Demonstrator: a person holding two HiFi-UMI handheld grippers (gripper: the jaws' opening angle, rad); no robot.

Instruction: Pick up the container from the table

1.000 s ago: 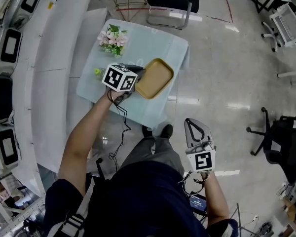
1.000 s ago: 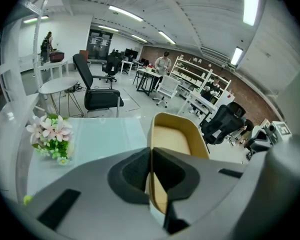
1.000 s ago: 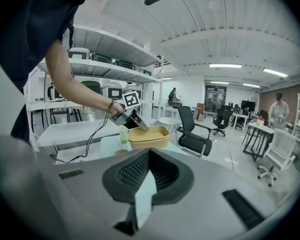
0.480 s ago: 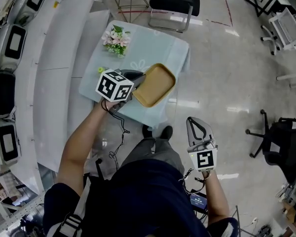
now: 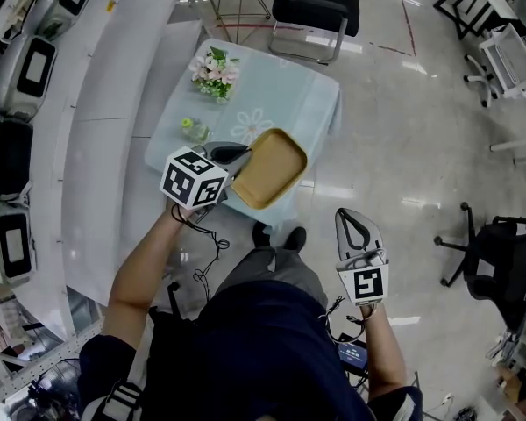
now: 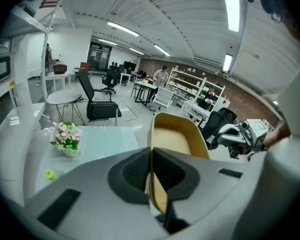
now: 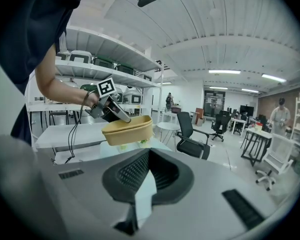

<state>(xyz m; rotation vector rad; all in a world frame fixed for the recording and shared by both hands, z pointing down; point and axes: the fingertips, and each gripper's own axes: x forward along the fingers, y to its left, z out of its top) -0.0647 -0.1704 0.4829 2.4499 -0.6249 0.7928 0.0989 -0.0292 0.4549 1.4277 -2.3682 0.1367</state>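
Note:
A tan shallow container (image 5: 269,167) hangs in the air over the near edge of the table (image 5: 280,86) with the pale blue cloth. My left gripper (image 5: 241,155) is shut on its left rim. In the left gripper view the rim runs edge-on between the dark pads (image 6: 135,171), and the container (image 6: 175,139) stands up beyond them. The right gripper view shows the container (image 7: 128,129) clear of the table with the left gripper (image 7: 121,115) on it. My right gripper (image 5: 351,217) is low at my right side, shut and empty (image 7: 149,156).
A small pot of pink flowers (image 5: 215,68) and a little green thing (image 5: 187,124) stay on the table. A black chair (image 5: 316,3) stands behind the table. White shelving (image 5: 88,121) runs along its left. Another office chair (image 5: 500,253) is at the far right.
My left gripper has lifted the container off the cloth and drawn it up and towards me. The right gripper has stayed where it was.

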